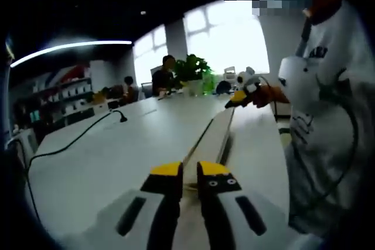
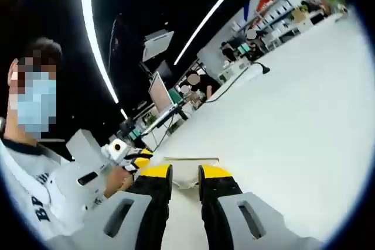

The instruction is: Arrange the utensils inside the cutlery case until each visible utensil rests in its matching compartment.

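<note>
The left gripper (image 1: 190, 171) stood with its yellow-tipped jaws drawn narrow, only a slim gap between them, and the near end of the cutlery case (image 1: 214, 136) sat in that gap. From there the case ran away as a long, pale, thin slab seen nearly edge-on, over the middle of the white table (image 1: 117, 156). At its far end the right gripper (image 1: 239, 96) met it, held by the hand of a person in a white printed shirt (image 1: 328, 103) who stood at the right edge of the table. What lay inside the case could not be made out from this low angle.

In the right gripper view, the right gripper (image 2: 185, 174) also had its jaws close together, with a pale end of the case (image 2: 190, 159) between the yellow tips. Just beyond them the case showed as a short thin strip. The left gripper (image 2: 137, 157) reached the case from the left, gripped in the same person's hand (image 2: 114, 181).

Farther out, a black cable (image 1: 76, 139) trailed across the left part of the tabletop to a small stand. A leafy green plant (image 1: 192, 68) stood at the far end of the table, with a seated person in dark clothes (image 1: 165, 74) just left of it. Bright windows (image 1: 228, 33) lay behind them. Shelves (image 1: 64, 95) lined the far left wall, and a long light strip (image 1: 70, 48) ran along the dark ceiling.
</note>
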Demonstrator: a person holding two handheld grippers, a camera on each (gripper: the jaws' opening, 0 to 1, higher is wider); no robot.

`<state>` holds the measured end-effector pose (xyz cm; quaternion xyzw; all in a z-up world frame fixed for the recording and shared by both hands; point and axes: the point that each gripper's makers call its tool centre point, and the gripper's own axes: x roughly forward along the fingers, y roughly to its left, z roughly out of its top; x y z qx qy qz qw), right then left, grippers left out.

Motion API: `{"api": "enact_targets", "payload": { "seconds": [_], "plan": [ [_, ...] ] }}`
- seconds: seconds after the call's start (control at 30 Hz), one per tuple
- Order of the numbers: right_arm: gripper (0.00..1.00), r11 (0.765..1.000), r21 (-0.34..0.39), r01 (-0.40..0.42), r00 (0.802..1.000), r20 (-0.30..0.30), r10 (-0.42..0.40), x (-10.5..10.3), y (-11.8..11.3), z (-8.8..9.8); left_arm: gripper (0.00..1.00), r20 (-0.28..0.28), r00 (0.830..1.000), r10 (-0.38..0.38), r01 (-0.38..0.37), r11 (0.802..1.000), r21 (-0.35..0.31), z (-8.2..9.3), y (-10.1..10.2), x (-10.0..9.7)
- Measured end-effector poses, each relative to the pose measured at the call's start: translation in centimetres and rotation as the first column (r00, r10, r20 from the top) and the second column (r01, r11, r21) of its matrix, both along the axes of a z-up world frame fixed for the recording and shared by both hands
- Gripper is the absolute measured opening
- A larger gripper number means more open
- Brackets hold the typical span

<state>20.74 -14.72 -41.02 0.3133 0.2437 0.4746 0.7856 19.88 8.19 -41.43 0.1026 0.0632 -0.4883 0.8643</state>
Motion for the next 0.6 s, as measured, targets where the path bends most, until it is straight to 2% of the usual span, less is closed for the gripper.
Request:
{"api": "enact_targets", "payload": {
  "seconds": [0.07,0.17,0.27,0.47,0.6],
  "plan": [
    [0.17,1.000,0.011,0.017,0.991,-0.131,-0.015,0.3,-0.2,-0.8,0.09,-0.001,1.000,0.001,-0.001,1.000,-0.005,0.0,0.0,0.1],
    [0.17,0.999,-0.043,0.001,0.992,-0.127,-0.006,0.0,0.0,-1.8,0.09,-0.006,1.000,0.004,-0.004,1.000,-0.014,-0.3,-0.2,0.1],
    [0.18,0.998,-0.055,-0.004,0.992,-0.125,-0.003,-0.2,0.2,-1.8,0.09,-0.014,1.000,0.007,-0.008,1.000,-0.020,-0.5,-0.3,0.1],
    [0.19,0.997,-0.074,-0.035,0.982,-0.189,0.020,-0.8,0.7,-2.9,0.10,-0.026,1.000,0.011,-0.011,1.000,-0.022,-0.6,-0.3,0.2],
    [0.13,0.995,-0.083,-0.055,0.975,-0.221,0.036,-0.8,1.4,-3.3,0.10,-0.030,0.999,0.015,-0.015,1.000,-0.016,-1.0,-0.7,0.4]
  ]
}}
